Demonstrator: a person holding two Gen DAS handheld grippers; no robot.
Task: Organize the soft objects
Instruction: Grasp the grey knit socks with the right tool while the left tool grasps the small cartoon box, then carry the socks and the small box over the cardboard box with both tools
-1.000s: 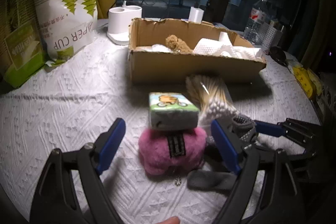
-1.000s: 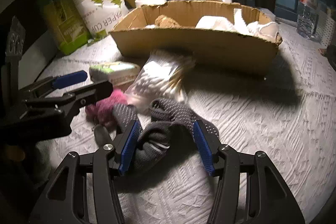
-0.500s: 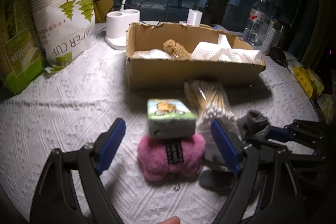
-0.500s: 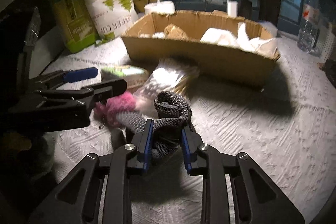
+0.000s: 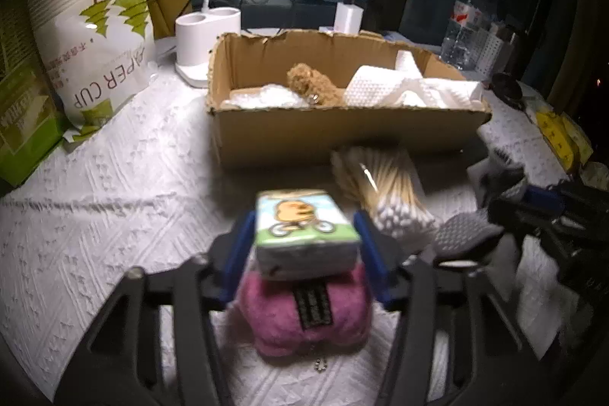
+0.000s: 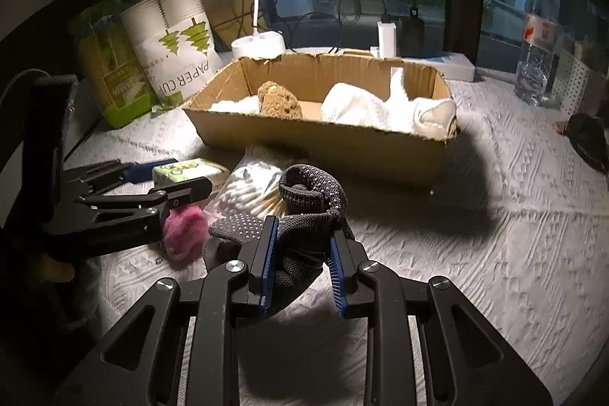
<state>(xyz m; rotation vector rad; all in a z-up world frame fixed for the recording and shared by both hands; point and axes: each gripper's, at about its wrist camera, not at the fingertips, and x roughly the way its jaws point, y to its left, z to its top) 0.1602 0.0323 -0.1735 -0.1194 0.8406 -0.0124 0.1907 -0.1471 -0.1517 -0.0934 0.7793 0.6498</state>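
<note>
Near the front edge of the tabletop (image 6: pixel 514 215), before the cardboard box (image 6: pixel 316 147): one grey dotted sock (image 6: pixel 310 212), bunched and clenched between the pads of the right gripper (image 6: pixel 300 253). Just left of it: one tissue pack (image 5: pixel 304 227) lying atop a pink plush (image 5: pixel 304 314), with the left gripper (image 5: pixel 304 253) closing its jaws round the pack, pads at or almost at its sides. Between the two: a bag of cotton swabs (image 5: pixel 388 193), resting against the box's front wall. Box already holds a brown plush (image 6: pixel 278 101) and white cloths (image 6: pixel 373 109). Step in hand, by appearance: pickup of two items at once. Next move calls for lifting each clear and carrying it over the front wall without dragging the pink plush along.
</note>
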